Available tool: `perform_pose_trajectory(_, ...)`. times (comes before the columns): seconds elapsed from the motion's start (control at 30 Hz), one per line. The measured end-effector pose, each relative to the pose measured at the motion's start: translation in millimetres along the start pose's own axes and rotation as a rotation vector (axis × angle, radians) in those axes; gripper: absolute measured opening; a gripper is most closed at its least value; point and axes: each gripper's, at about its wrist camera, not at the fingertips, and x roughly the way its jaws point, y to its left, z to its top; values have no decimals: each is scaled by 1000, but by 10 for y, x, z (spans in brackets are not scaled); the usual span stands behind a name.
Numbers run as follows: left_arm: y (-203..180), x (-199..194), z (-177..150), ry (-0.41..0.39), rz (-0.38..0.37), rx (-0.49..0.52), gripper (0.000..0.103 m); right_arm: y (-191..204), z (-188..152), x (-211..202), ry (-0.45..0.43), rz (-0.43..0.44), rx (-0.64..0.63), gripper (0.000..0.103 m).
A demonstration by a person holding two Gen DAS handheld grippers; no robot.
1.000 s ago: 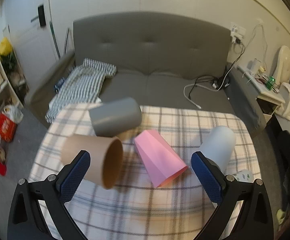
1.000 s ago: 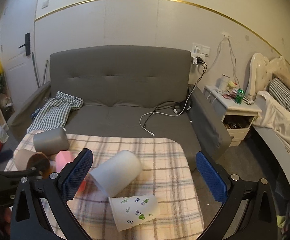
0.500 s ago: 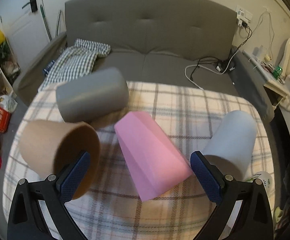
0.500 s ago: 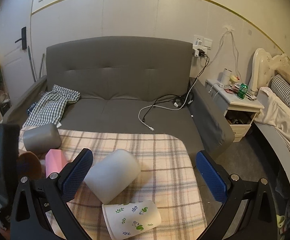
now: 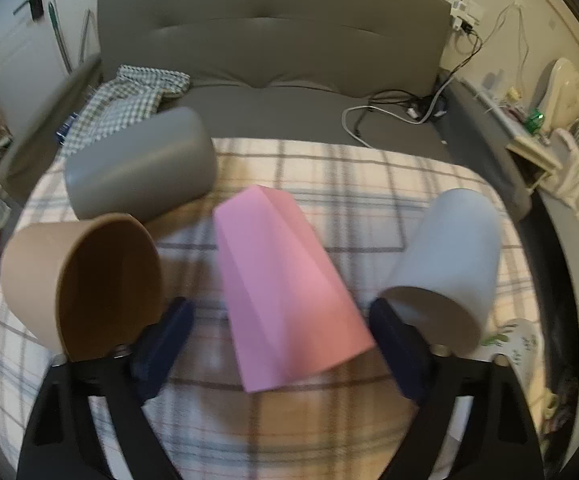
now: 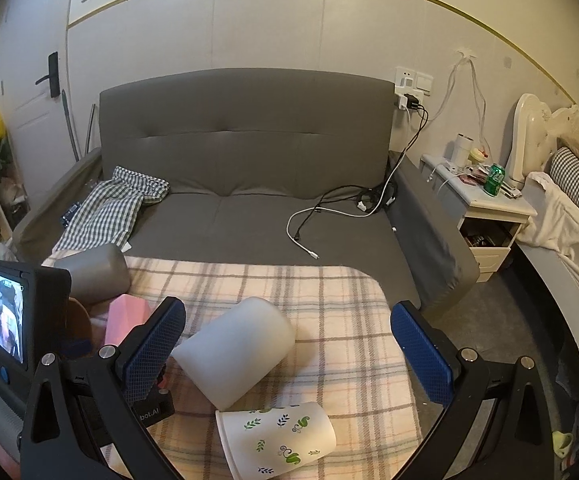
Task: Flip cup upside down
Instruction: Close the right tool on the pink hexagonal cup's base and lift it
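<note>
1. Since half a second ago the left gripper [image 5: 279, 344] has pushed further in over the table [image 6: 329, 292]: the pink faceted cup [image 5: 285, 292] now fills more of the left wrist view and reaches down between the blue pads.
2. Motion blur softens the whole left wrist view. The pink cup's mouth edge is smeared, and whether either pad touches it cannot be told.
3. From the right wrist view most of the pink cup [image 6: 123, 316] is hidden behind the right gripper's left finger [image 6: 153, 348] and the left gripper's camera box [image 6: 25, 312]. The brown cup shows there only as a dark sliver.
4. The leaf-print paper cup [image 6: 277, 440] lies near the table's front edge; in the left view only a blurred bit of it shows at the right.
5. All five cups lie on their sides on the plaid cloth. The grey cup [image 5: 141, 164] is at the back left corner, the brown cup [image 5: 85, 280] just in front of it with its mouth toward the camera, and the white cup [image 5: 449, 256] on the right.
6. Bare cloth stays open toward the back right corner, beside the sofa [image 6: 249, 152].
7. Left jaws stand wide apart, the pink cup lying between them with its wide end nearest.
8. The right gripper [image 6: 289, 348] hangs with jaws wide apart and empty, the white cup [image 6: 237, 356] below and between them.
</note>
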Motion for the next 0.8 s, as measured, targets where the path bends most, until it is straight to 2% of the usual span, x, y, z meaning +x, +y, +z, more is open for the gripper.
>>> perform_pose_trajectory(0.07,-7,-11,-15,12,-36,-6,73,-2,-1,-7,-2,5,1,103)
perform_pose_trajectory(0.27,-21,-85,-91,18,-25,21,72,-8,9,-31,-8,7,11,103)
perform_pose_trajectory(0.53,76,-297,-409,60,10,58,72,65,24,-99,-9,20,10,103)
perform_pose_trajectory(0.8,99,-439,-649,74,18,78,72,168,3,-356,-27,33,4,103)
